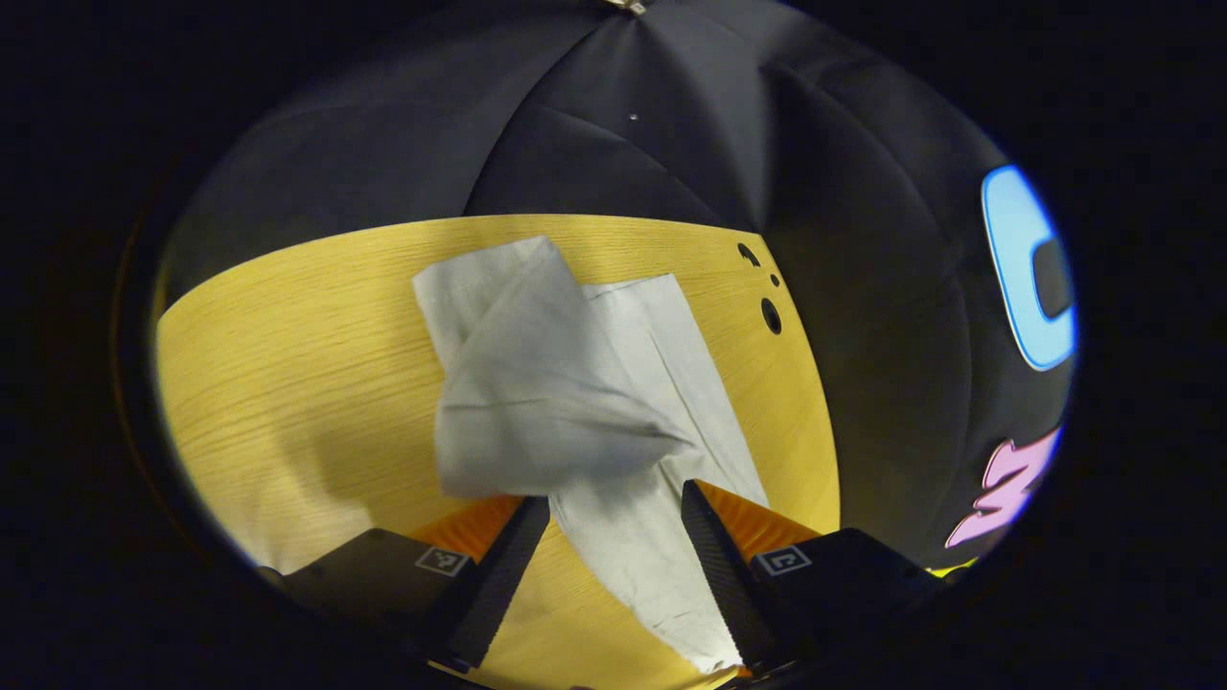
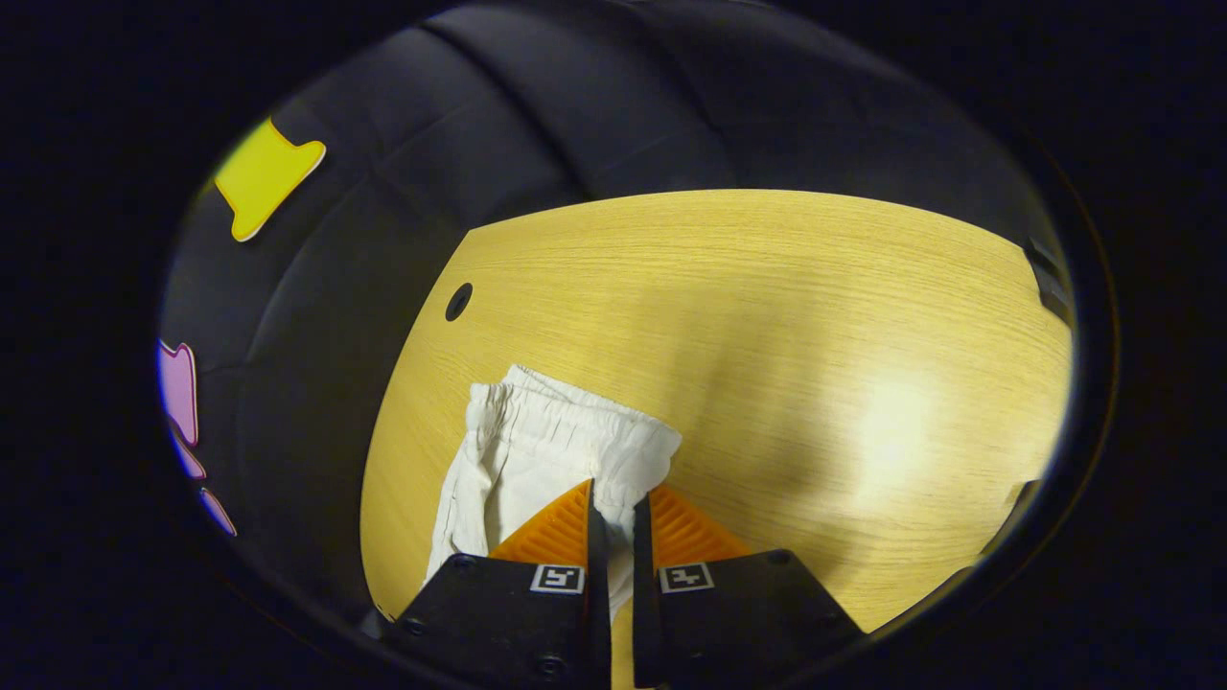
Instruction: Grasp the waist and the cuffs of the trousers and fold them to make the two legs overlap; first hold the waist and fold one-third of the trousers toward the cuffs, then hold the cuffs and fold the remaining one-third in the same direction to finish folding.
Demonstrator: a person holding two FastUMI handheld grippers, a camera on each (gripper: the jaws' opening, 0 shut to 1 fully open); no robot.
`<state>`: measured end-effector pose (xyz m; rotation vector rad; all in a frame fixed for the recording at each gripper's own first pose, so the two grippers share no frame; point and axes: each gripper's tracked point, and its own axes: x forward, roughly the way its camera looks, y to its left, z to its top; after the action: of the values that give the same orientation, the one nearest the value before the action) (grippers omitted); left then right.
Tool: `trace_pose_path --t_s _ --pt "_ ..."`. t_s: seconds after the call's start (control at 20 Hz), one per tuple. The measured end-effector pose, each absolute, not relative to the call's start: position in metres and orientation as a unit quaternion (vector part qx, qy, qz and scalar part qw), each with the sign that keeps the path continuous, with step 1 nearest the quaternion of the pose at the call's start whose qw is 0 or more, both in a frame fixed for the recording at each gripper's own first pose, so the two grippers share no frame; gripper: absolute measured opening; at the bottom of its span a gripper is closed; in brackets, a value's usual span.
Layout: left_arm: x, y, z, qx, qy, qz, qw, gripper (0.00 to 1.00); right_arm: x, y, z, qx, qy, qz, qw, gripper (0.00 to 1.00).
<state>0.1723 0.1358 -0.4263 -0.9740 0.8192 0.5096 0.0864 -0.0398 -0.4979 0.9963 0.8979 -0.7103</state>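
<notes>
The white trousers (image 1: 537,383) lie crumpled on the yellow wooden table (image 1: 288,383), with one part folded over the other. A strip of leg cloth (image 1: 633,556) runs between the fingers of my left gripper (image 1: 615,500), which stands open, its jaws wide apart on either side of the cloth. In the right gripper view the gathered elastic waist (image 2: 566,422) lies near the table's left edge. My right gripper (image 2: 613,494) is shut on the waist, with white cloth pinched in the narrow gap between its fingers.
The table (image 2: 767,335) stretches wide and bare to the right of the waist. Round holes (image 1: 771,314) pierce the tabletop near its edge, and one hole (image 2: 458,301) shows beyond the waist. Black cloth walls close in behind the table.
</notes>
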Motion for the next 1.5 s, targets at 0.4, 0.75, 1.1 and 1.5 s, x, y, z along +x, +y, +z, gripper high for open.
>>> trace_pose_path --t_s 0.4,0.75,1.1,1.5 --pt "0.173 0.145 -0.441 -0.454 0.373 0.261 0.766 0.07 0.088 -0.041 -0.498 0.453 0.406 -0.316 0.728 0.14" --pt "0.178 0.139 -0.445 -0.479 0.360 0.252 0.760 0.06 0.088 -0.042 -0.494 0.444 0.403 -0.315 0.735 0.14" --pt "0.177 0.142 -0.447 -0.456 0.387 0.225 0.769 0.06 0.088 -0.051 -0.442 0.426 0.362 -0.284 0.779 0.14" --pt "0.176 0.142 -0.445 -0.448 0.400 0.205 0.773 0.06 0.113 0.024 -0.339 0.309 0.292 -0.148 0.893 0.13"
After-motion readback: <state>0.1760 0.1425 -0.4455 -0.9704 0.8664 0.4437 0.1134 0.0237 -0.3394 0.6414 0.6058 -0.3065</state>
